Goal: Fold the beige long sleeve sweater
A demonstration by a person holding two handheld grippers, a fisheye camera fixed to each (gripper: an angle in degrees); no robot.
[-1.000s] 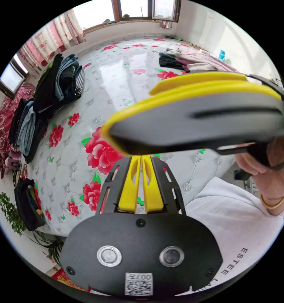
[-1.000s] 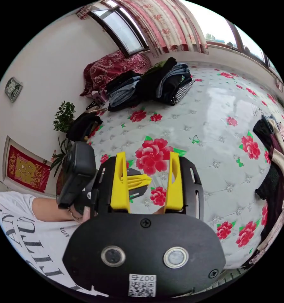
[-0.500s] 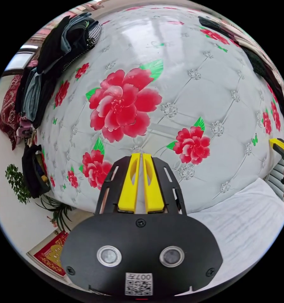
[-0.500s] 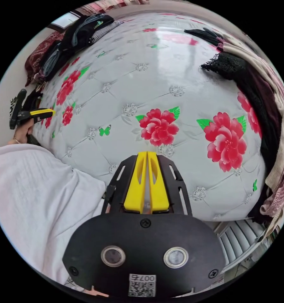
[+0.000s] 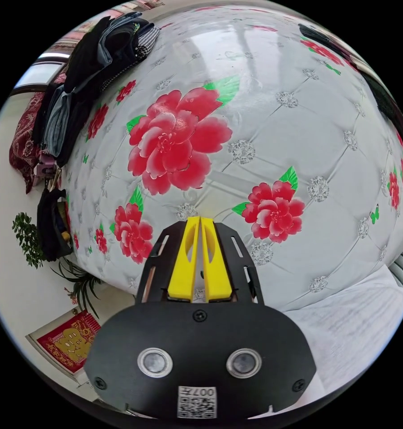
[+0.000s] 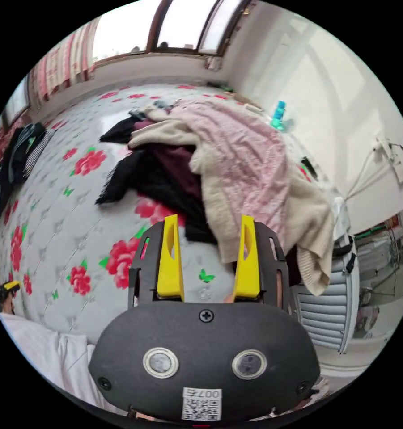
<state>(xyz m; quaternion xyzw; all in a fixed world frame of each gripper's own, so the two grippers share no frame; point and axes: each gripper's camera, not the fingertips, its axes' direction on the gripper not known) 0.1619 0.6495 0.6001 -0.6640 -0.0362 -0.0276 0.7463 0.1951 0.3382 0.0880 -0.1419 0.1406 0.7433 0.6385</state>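
Note:
The beige sweater (image 6: 308, 214) lies in a heap of clothes on the right side of the flowered bed, partly under a pink garment (image 6: 246, 152) and beside dark clothes (image 6: 165, 183). Its edge hangs over the bed's side. My right gripper (image 6: 208, 223) is open, its yellow jaws held just short of the heap with nothing between them. My left gripper (image 5: 200, 221) is shut and empty, held low over the bare flowered bed cover (image 5: 273, 134).
A stack of dark folded clothes (image 5: 98, 58) sits at the far left of the bed. A black bag (image 5: 51, 223) and a potted plant (image 5: 29, 239) stand by the bed's left side. A radiator (image 6: 331, 313) stands under the hanging sweater. A white sleeve (image 5: 358, 321) shows low right.
The right gripper has opened and its view has swung right onto the clothes heap. The left view has barely shifted, and its jaws stay shut.

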